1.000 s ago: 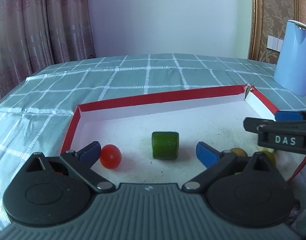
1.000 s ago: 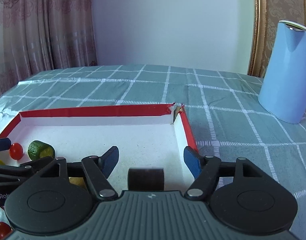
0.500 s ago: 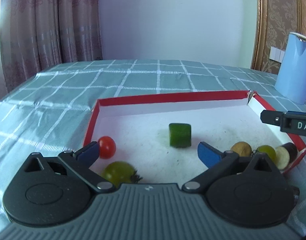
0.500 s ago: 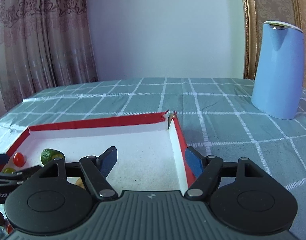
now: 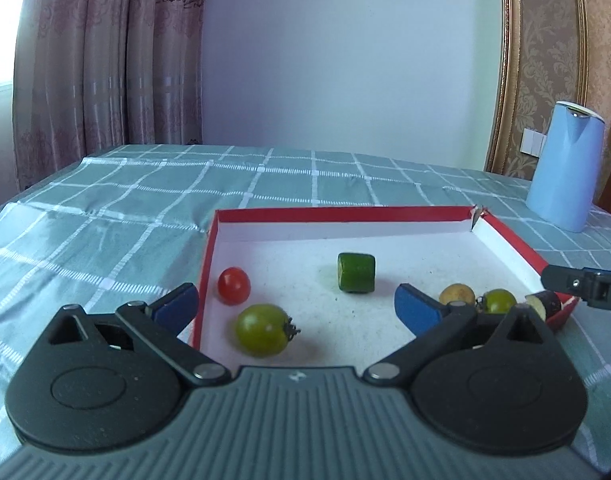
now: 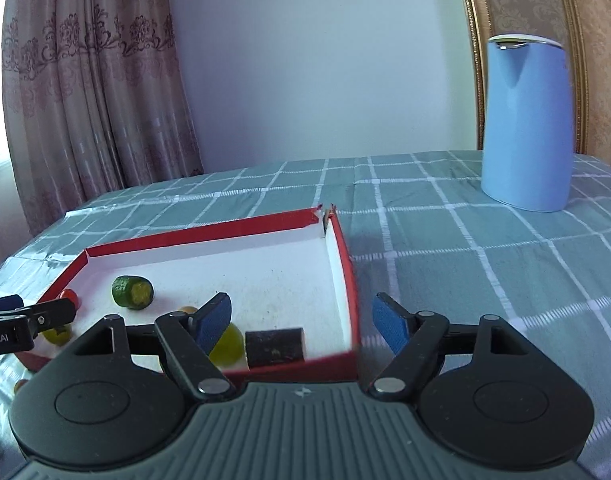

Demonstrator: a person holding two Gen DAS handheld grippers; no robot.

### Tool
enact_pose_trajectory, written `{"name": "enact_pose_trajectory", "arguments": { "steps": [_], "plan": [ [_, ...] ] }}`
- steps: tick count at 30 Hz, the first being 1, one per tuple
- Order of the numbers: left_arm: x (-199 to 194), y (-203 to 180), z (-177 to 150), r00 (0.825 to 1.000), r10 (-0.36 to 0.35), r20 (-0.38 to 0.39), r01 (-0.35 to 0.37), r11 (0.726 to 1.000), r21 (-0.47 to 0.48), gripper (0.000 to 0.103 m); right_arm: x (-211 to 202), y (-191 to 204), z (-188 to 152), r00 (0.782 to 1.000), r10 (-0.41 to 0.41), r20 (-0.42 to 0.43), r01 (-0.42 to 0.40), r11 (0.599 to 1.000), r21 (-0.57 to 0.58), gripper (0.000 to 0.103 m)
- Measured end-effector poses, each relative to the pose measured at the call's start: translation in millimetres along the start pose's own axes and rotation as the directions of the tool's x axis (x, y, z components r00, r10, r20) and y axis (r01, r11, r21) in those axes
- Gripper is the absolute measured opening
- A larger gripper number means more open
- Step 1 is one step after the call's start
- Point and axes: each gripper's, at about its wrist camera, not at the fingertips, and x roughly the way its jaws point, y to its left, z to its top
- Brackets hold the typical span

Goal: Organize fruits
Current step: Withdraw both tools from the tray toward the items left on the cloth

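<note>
A red-rimmed white tray [image 5: 345, 214] lies on the checked tablecloth. In it are a red cherry tomato [image 5: 234, 291], a green tomato [image 5: 262, 330], a green cucumber piece [image 5: 356, 277], a small potato [image 5: 457, 293], a second green tomato [image 5: 499, 301] and a dark eggplant piece [image 5: 544, 305]. My left gripper [image 5: 295, 310] is open and empty, above the tray's near left corner. My right gripper [image 6: 303, 322] is open and empty, straddling the tray's right wall [image 6: 342, 264]. The eggplant piece [image 6: 274, 345] and the cucumber piece [image 6: 132, 292] also show in the right wrist view.
A tall light-blue kettle [image 6: 526, 124] stands on the table at the back right, also seen in the left wrist view [image 5: 565, 170]. Curtains [image 5: 105, 60] hang behind the table's far left. Small fruits lie outside the tray at the near left [image 6: 19, 386].
Both grippers have pulled back and risen away from the tray. The green tomato and the eggplant piece, earlier close to the jaws, now lie free in the tray.
</note>
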Motion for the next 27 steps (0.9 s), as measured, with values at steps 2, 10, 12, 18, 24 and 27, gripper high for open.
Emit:
{"name": "enact_pose_trajectory", "arguments": {
  "steps": [2,10,12,18,24,27],
  "plan": [
    [-6.8,3.7,-2.7,1.0,-0.01,0.003,0.01,1.0,-0.013,0.103,-2.7,-1.4,-2.5,1.0,0.002,0.0,-0.002,1.0,0.006,0.079],
    [-45.6,20.9,-23.8,1.0,0.001,0.024,-0.002,1.0,0.024,0.103,-11.2,4.6,-11.3,1.0,0.018,0.003,-0.018,1.0,-0.023,0.08],
    [-45.1,20.4,-28.1,0.999,0.039,0.001,-0.039,0.999,0.026,0.103,-12.4,7.7,-12.5,1.0,0.013,0.007,-0.012,0.999,-0.042,0.08],
    [-38.5,10.3,-38.3,0.989,0.121,-0.084,-0.113,0.989,0.091,0.103,-15.1,6.5,-14.8,1.0,0.01,0.007,-0.009,0.999,-0.037,0.08],
    [-28.2,8.3,-41.3,0.973,0.188,-0.135,-0.171,0.977,0.126,0.103,-16.5,9.6,-16.1,1.0,0.011,0.011,-0.011,0.998,-0.058,0.08],
    [-23.1,10.8,-41.4,0.97,0.178,-0.167,-0.16,0.98,0.118,0.103,-16.2,10.5,-16.6,1.0,0.011,0.006,-0.011,0.998,-0.064,0.08]
  ]
}}
